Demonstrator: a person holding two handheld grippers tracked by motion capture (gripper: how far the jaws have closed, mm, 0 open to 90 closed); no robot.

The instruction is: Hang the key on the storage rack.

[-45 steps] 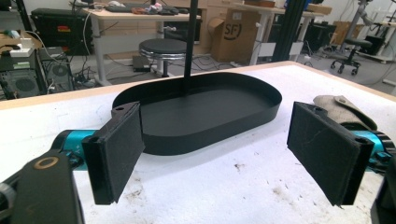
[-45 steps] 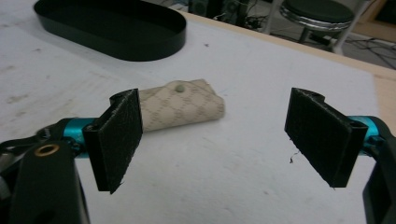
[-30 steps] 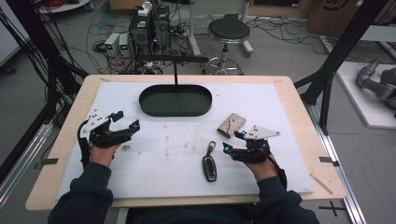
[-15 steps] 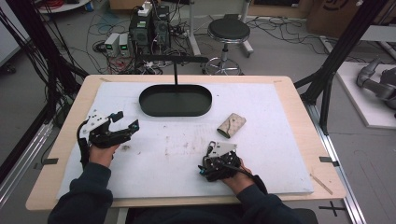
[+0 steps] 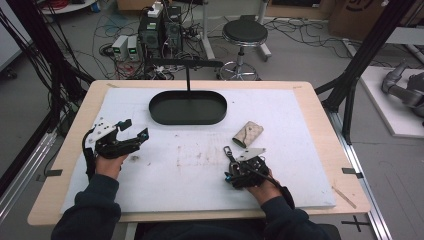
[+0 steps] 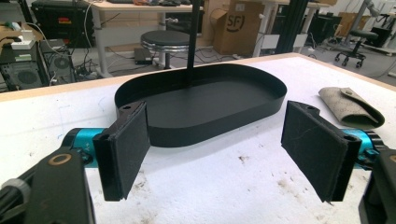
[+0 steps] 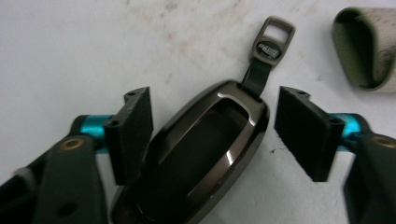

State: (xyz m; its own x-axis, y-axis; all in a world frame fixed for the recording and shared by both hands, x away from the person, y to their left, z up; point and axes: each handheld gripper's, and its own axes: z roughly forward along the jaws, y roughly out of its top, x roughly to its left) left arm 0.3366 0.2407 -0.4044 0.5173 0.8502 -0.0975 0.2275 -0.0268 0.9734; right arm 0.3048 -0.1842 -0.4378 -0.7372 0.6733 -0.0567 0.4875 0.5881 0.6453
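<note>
Car key fob [image 7: 201,154]: dark body with a glossy metallic rim, a short strap and a metal loop [image 7: 273,37] at its far end. Lies flat on the white mat [image 5: 190,175], nearer the person than the black tray and to that tray's right. In the high view, the loop end [image 5: 228,150] pokes out ahead of the gripper, towards the tray.

Right gripper [image 7: 212,126]: jaws spread wide, one on each side of the fob. The left pad [image 7: 135,126] is at the fob's rim, contact uncertain; the right pad [image 7: 303,126] stands apart from it. Nothing clamped. In the high view, the right gripper [image 5: 245,170] sits low over the fob, held in the right hand [image 5: 262,187].

Fabric key pouch [image 5: 247,133]: beige, rolled, open mouth towards the fob; between the fob and the tray's right end, touching neither.

Black tray [image 5: 187,107]: oval, shallow, at the far middle of the mat. A thin black post [image 5: 188,82] rises behind it.

Left gripper [image 6: 224,149]: jaws wide apart, nothing between them, aimed at the tray. In the high view, the left gripper [image 5: 131,135] is well left of the fob, in front of the tray's left end, held in the left hand [image 5: 107,162].

Mat: scuffed and stained towards the middle, on a wooden table [image 5: 320,107].
</note>
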